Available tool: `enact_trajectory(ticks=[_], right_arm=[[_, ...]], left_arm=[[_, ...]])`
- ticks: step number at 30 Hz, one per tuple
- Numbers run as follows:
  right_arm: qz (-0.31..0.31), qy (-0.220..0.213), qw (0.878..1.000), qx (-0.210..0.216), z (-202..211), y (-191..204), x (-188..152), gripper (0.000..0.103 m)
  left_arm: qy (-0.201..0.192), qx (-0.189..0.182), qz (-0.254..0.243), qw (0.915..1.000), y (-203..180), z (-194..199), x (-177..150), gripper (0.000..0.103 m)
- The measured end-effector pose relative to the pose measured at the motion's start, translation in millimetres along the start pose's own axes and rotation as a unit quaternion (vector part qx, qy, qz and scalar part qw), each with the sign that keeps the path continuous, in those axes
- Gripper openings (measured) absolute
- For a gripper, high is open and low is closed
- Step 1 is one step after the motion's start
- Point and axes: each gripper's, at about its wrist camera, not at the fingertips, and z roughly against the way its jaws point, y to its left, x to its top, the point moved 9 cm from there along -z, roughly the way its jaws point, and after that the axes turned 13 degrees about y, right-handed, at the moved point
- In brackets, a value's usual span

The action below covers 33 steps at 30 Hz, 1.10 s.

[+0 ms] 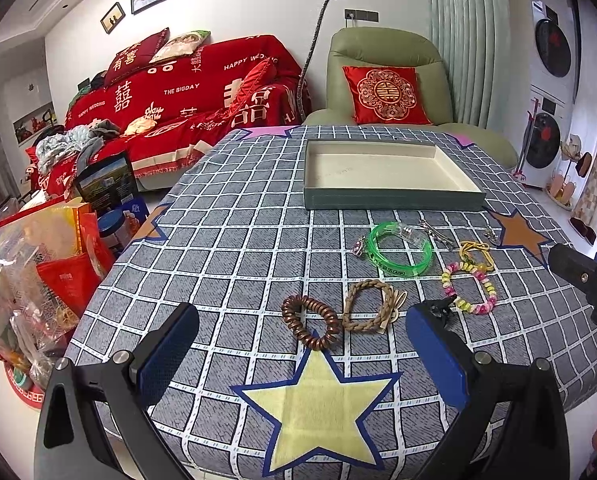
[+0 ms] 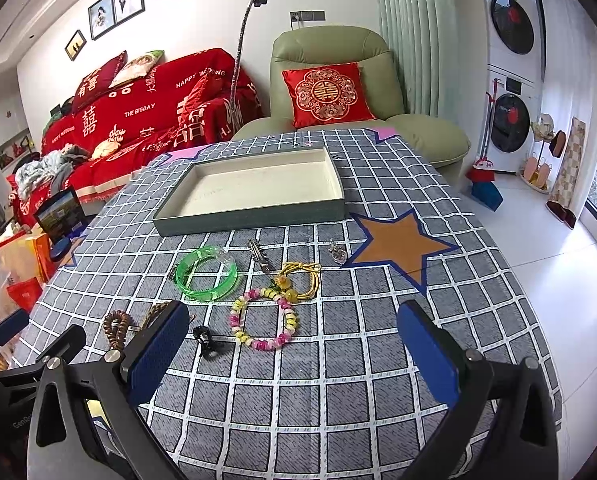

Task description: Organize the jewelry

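A shallow green tray with a cream inside stands bare at the table's far side. In front of it lie a green bangle, a brown coil hair tie, a braided tan band, a pink-and-yellow bead bracelet, a yellow cord bracelet, a black clip, a silver clip and a small pendant. My left gripper hangs open just before the coil tie. My right gripper is open near the bead bracelet.
The table wears a grey checked cloth with star patches. A green armchair with a red cushion stands behind it, a red-covered sofa to the left. Bags and boxes crowd the floor at left.
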Motion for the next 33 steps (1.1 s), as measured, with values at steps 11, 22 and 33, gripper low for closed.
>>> enact_trajectory(ticks=[11, 22, 33], right_arm=[[-0.002, 0.002, 1.0, 0.002, -0.5, 0.5, -0.6, 0.103], [-0.002, -0.001, 1.0, 0.003, -0.2, 1.3, 0.2, 0.103], [-0.002, -0.002, 1.0, 0.003, 0.7, 1.4, 0.6, 0.103]], left_arm=[[0.0, 0.001, 0.003, 1.0, 2.2, -0.1, 0.2, 0.103], [-0.002, 0.001, 0.003, 1.0, 2.7, 1.0, 0.6, 0.103], [-0.003, 0.001, 0.005, 1.0, 3.1, 2.4, 1.9, 0.103]])
